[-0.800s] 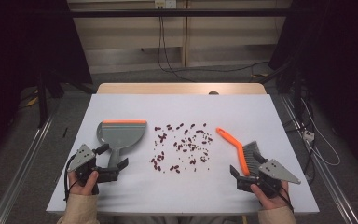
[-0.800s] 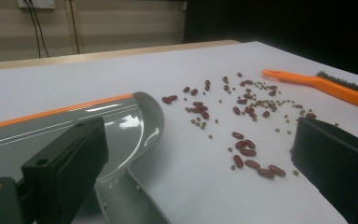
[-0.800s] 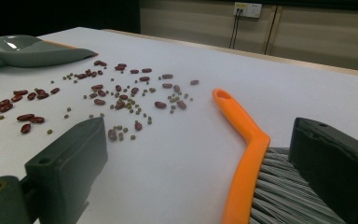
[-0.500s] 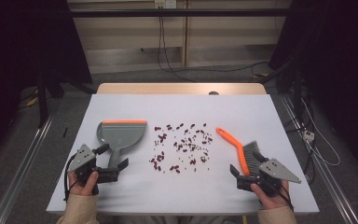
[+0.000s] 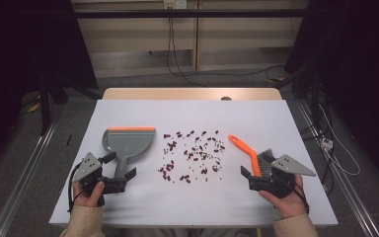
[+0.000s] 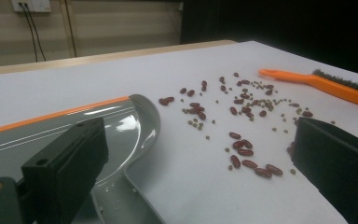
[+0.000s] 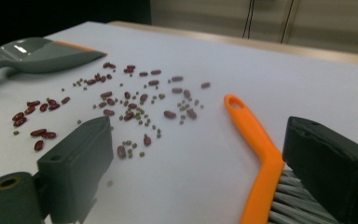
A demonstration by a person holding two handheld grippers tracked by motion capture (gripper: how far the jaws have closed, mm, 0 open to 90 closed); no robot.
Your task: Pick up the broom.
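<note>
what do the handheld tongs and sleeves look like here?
Both are black two-jaw tongs with blocky rectangular jaws: left tongs, right tongs. Each carries a grey three-cornered plate dotted with small holes on top. A black cable loops from the left one. The person wears beige long sleeves.

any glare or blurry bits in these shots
Left gripper view: ceiling light glares off the grey dustpan, and the near jaws look soft. Right gripper view: beans are sharp while the brush and jaws blur up close. High view: evenly lit table, dark surroundings.
</note>
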